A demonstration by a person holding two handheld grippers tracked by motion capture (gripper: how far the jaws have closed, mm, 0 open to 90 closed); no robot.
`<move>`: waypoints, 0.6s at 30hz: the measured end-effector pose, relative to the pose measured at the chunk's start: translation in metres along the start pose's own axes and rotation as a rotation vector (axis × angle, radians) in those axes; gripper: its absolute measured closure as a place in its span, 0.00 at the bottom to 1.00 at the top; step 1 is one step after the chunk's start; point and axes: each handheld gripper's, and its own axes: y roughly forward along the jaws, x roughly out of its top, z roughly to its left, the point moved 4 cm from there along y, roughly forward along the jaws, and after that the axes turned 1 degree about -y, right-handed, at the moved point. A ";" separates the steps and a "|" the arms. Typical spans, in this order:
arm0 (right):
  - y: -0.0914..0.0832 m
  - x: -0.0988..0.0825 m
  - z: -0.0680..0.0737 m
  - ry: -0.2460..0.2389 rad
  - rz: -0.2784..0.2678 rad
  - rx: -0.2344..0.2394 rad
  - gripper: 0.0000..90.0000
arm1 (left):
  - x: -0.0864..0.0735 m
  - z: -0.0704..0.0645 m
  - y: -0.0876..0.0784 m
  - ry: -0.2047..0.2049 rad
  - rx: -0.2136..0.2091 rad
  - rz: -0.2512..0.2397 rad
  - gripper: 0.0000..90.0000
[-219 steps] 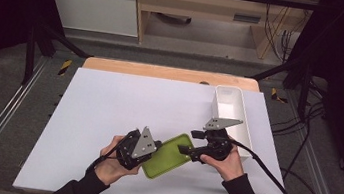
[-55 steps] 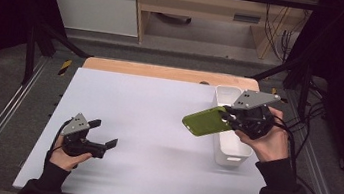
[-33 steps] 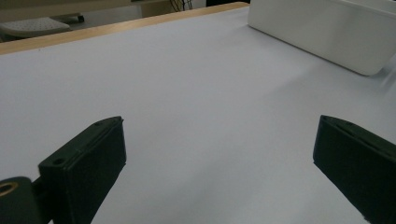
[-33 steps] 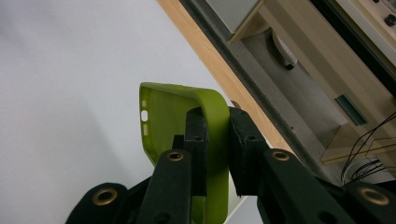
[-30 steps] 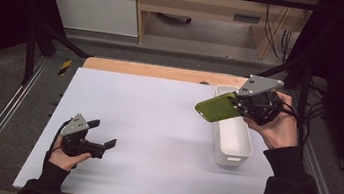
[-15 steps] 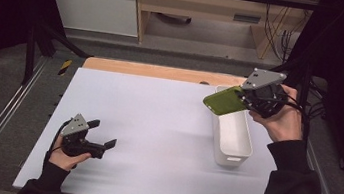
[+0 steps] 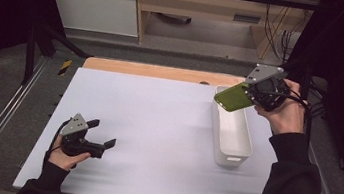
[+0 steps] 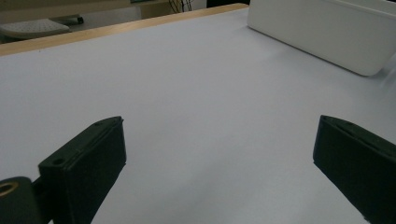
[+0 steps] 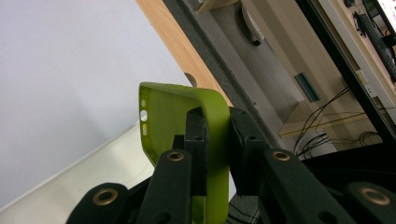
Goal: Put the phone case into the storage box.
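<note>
A green phone case [image 7: 233,96] hangs in the air over the far end of the long white bin [image 7: 232,141] at the table's right side. My right gripper [image 7: 253,92] is shut on one edge of the case; in the right gripper view its two black fingers [image 9: 197,135] pinch the case's wall [image 9: 163,116]. My left gripper [image 7: 102,136] rests open near the table's front left, held low over the white tabletop [image 7: 147,119]. Its jaws stand wide apart in the left gripper view, with nothing between them [image 8: 219,154].
The white bin [image 8: 322,32] lies far ahead of the left gripper. A wooden strip [image 7: 163,72] borders the table's far edge. Metal rails [image 7: 2,110] run along both sides, and cables [image 7: 311,95] trail at the right.
My right gripper has carried the green case up and away from me, from the table's middle to above the bin's far end. The left gripper let go earlier and has stayed still.
</note>
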 end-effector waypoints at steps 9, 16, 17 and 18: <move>0.012 -0.006 -0.008 -0.033 0.046 -0.007 0.87 | -0.001 0.001 0.000 0.000 -0.003 0.004 0.03; 0.018 -0.011 -0.015 -0.064 0.060 0.000 0.87 | -0.001 0.001 0.001 -0.001 -0.006 0.001 0.03; 0.019 -0.011 -0.015 -0.070 0.063 -0.001 0.87 | -0.001 0.001 0.001 -0.002 -0.006 0.000 0.03; 0.020 -0.012 -0.016 -0.076 0.066 0.003 0.87 | -0.001 0.002 0.000 -0.003 -0.006 0.002 0.03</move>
